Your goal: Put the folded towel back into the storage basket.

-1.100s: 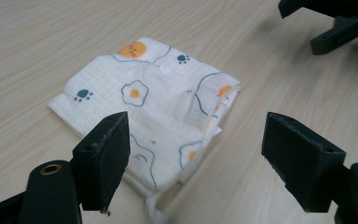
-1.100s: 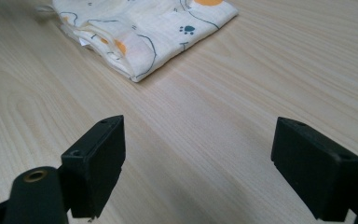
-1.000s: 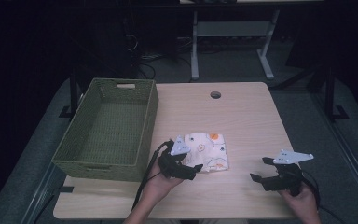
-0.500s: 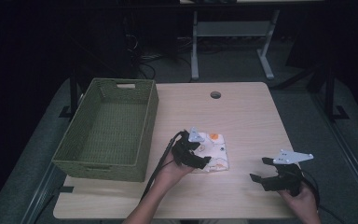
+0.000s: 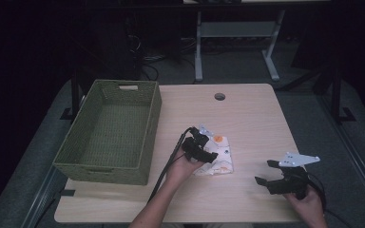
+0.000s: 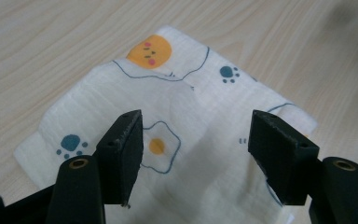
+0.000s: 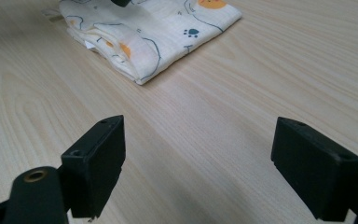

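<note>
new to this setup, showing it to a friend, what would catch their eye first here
Probably the folded cloth printed with paw marks and fried eggs, lying near the middle of the wooden table, with the left gripper open right above it. Next, the big green woven basket at the table's left, and the right gripper open near the front right.

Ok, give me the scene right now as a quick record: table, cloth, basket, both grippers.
table: light wood, round hole near far edge
cloth: folded, printed, flat on table
basket: green woven, left of cloth, looks empty
left gripper: open, over the cloth
right gripper: open, over bare table, apart from cloth
</note>
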A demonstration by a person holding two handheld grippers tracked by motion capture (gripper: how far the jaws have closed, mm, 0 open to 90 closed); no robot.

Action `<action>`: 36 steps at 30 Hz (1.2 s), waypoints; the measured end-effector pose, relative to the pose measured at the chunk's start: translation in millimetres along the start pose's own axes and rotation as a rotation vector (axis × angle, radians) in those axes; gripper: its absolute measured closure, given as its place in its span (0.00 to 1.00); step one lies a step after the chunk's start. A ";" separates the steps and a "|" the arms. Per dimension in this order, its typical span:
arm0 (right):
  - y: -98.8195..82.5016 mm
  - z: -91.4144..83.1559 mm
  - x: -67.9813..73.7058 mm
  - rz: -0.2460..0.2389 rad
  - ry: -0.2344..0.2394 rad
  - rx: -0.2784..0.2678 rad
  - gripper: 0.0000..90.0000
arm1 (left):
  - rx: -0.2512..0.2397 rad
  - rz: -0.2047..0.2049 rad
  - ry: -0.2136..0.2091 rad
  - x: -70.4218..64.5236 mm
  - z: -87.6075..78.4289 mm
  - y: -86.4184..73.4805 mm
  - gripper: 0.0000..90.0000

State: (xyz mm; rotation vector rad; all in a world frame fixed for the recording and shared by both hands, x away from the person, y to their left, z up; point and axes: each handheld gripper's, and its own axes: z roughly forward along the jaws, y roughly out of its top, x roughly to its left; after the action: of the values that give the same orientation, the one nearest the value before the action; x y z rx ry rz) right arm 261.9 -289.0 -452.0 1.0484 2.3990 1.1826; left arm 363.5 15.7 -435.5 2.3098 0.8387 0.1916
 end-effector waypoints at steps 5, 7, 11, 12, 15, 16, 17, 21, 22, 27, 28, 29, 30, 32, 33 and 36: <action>0.0 -0.1 0.6 -0.001 0.002 0.000 0.19 | 0.035 -0.003 0.003 2.5 9.4 3.3 0.41; 0.1 -0.2 0.8 -0.002 0.001 0.003 0.19 | 0.052 -0.005 0.003 3.5 14.4 3.6 0.42; 0.2 -0.7 0.7 -0.002 0.001 0.002 0.19 | 0.088 0.000 0.024 4.6 24.6 2.2 0.45; 0.2 -0.7 0.7 -0.002 0.001 0.002 0.19 | 0.088 0.000 0.024 4.6 24.6 2.2 0.46; 0.2 -0.5 1.0 -0.003 0.000 0.003 0.19 | 0.083 0.037 0.067 -1.8 27.2 2.0 0.47; 0.3 -0.3 1.2 -0.004 0.000 0.005 0.19 | 0.081 0.045 0.075 -3.2 27.7 2.1 0.49; 0.5 -0.1 1.6 -0.003 0.001 0.005 0.19 | 0.079 0.048 0.080 -3.8 27.9 2.2 0.51; 1.2 -0.1 3.0 -0.006 0.000 0.006 0.19 | 0.064 0.061 0.081 -4.2 27.7 1.3 0.60; 1.2 -0.1 3.0 -0.006 0.000 0.006 0.19 | 0.064 0.061 0.081 -4.2 27.7 1.3 0.63; 1.3 -0.5 3.3 -0.007 0.001 0.005 0.19 | 0.062 0.081 0.080 -1.1 26.6 1.4 0.76; 1.2 -0.7 3.2 -0.006 0.002 0.004 0.19 | 0.063 0.085 0.081 -0.6 26.5 1.6 0.79; 1.1 -0.7 3.0 -0.005 0.000 0.006 0.19 | 0.073 0.094 0.083 1.1 26.0 2.5 0.84; 1.1 -0.7 3.0 -0.005 0.000 0.006 0.19 | 0.073 0.094 0.083 1.1 26.0 2.5 0.85; 1.0 -0.6 2.8 -0.005 0.000 0.007 0.19 | 0.078 0.095 0.081 1.9 26.2 3.4 0.87; 0.9 -0.5 2.8 -0.005 0.000 0.007 0.19 | 0.081 0.097 0.082 1.7 26.4 3.9 0.87; 0.9 -0.7 2.7 -0.005 0.001 0.006 0.19 | 0.086 0.108 0.086 1.6 26.2 4.7 0.89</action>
State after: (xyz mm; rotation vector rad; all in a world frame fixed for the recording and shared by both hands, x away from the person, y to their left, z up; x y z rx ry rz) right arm 260.1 -287.1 -450.7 1.0441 2.4056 1.1749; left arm 376.2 -0.2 -452.8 2.4446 0.7790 0.3094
